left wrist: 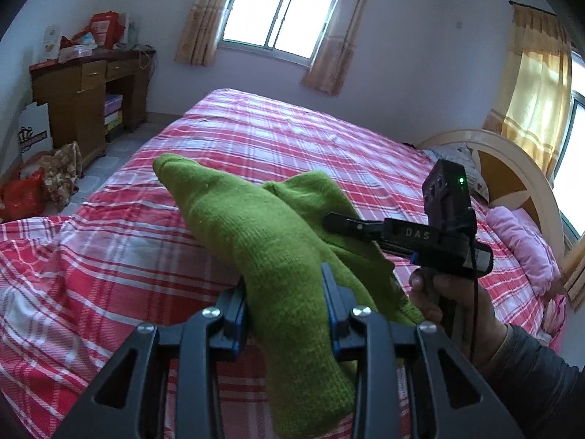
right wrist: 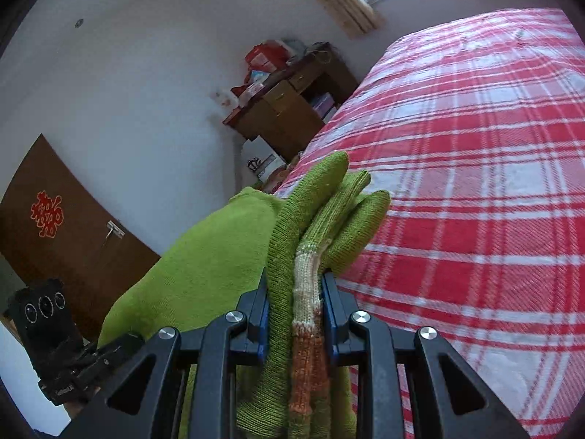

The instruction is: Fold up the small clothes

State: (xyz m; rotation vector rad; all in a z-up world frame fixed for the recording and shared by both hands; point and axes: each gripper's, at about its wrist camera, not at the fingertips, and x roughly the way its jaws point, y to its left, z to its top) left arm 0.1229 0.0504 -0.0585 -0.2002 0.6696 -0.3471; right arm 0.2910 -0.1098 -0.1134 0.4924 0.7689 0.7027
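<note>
Here both tongs, left (left wrist: 285, 292) and "DAS"-marked right (right wrist: 294, 292), pinch the green knit garment (left wrist: 256, 226) above the bed (left wrist: 292, 135)

The green knitted garment (left wrist: 278, 256) runs off the bottom edge; its folds hide the bed (left wrist: 292, 135) beneath.

Plaid-covered bed (left wrist: 292, 139), pink pillow (left wrist: 523, 245)
</note>
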